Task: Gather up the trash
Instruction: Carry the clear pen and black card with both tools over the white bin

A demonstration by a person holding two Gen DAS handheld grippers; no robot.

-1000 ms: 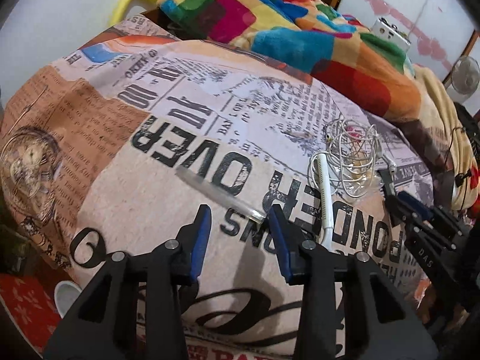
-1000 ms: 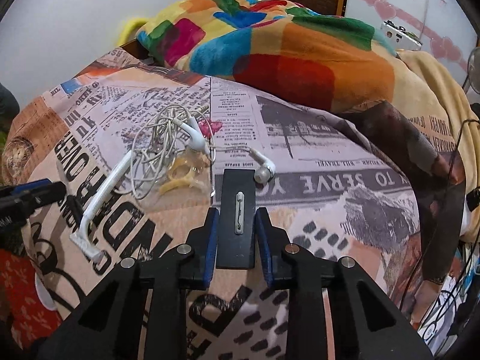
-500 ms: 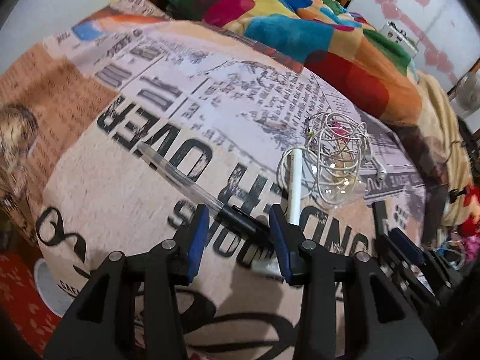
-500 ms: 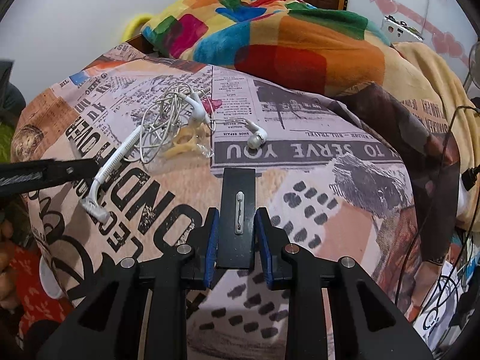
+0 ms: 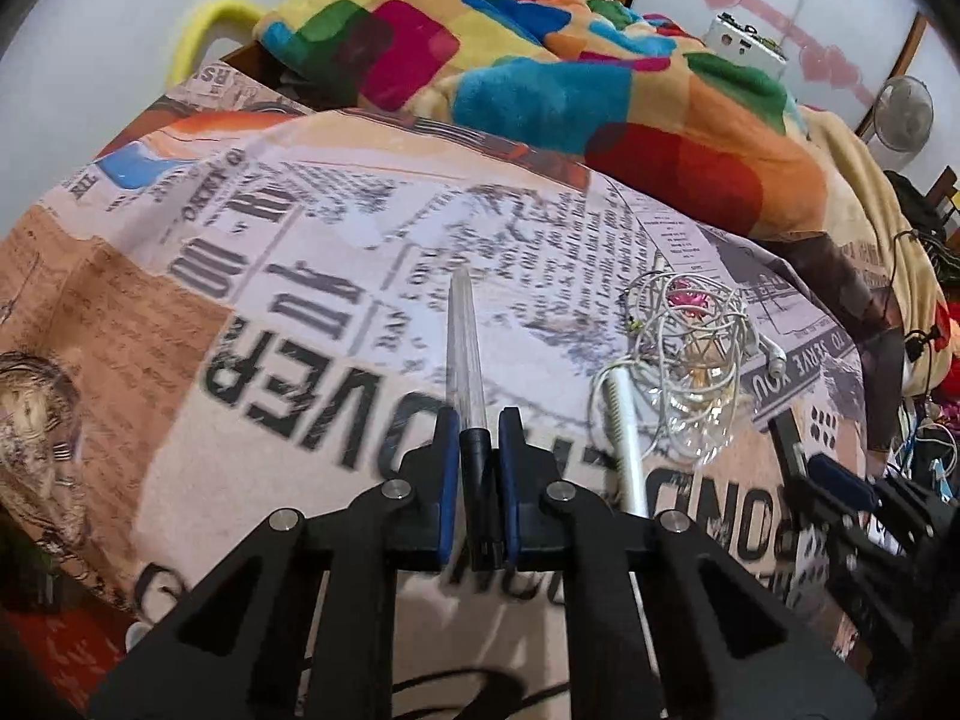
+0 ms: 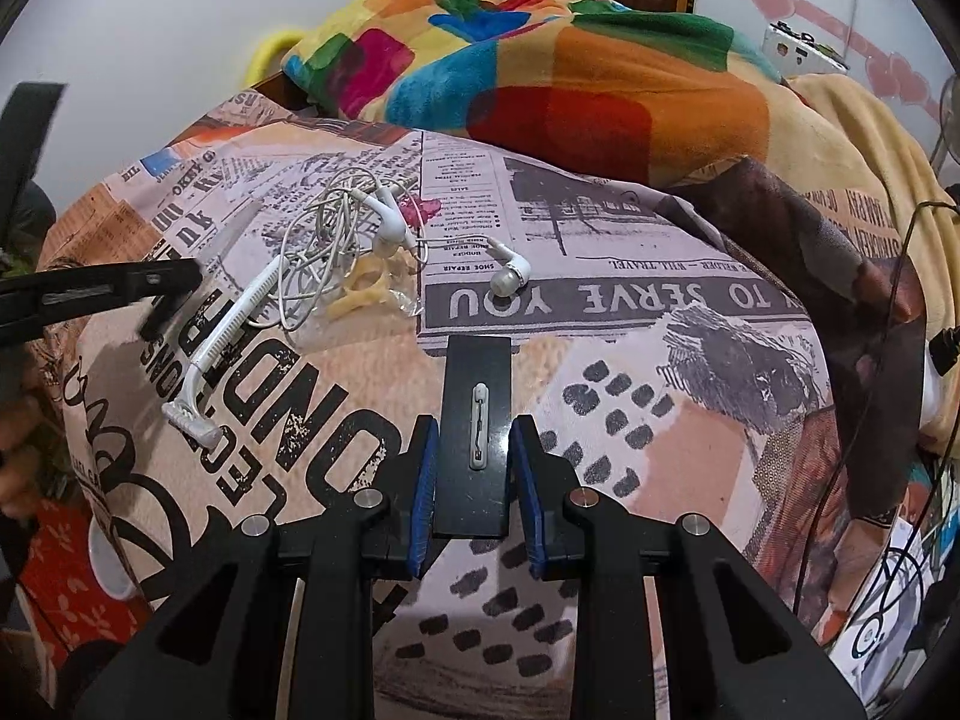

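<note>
Left fingers [image 5: 475, 468] have closed since half a second ago: now clamped on the pen [image 5: 465, 348] at its black end, clear barrel pointing forward over the bed sheet [image 5: 288, 276]. Right fingers [image 6: 471, 468] unchanged, clamped on the black flat device [image 6: 477, 420], held above the sheet. Beyond them on the bed: white razor [image 6: 231, 330], tangled white earphones [image 6: 354, 234] over a clear plastic wrapper [image 6: 372, 294], one earbud [image 6: 510, 273] lying apart. Multicolour blanket [image 6: 540, 66] heaped at the far end.
</note>
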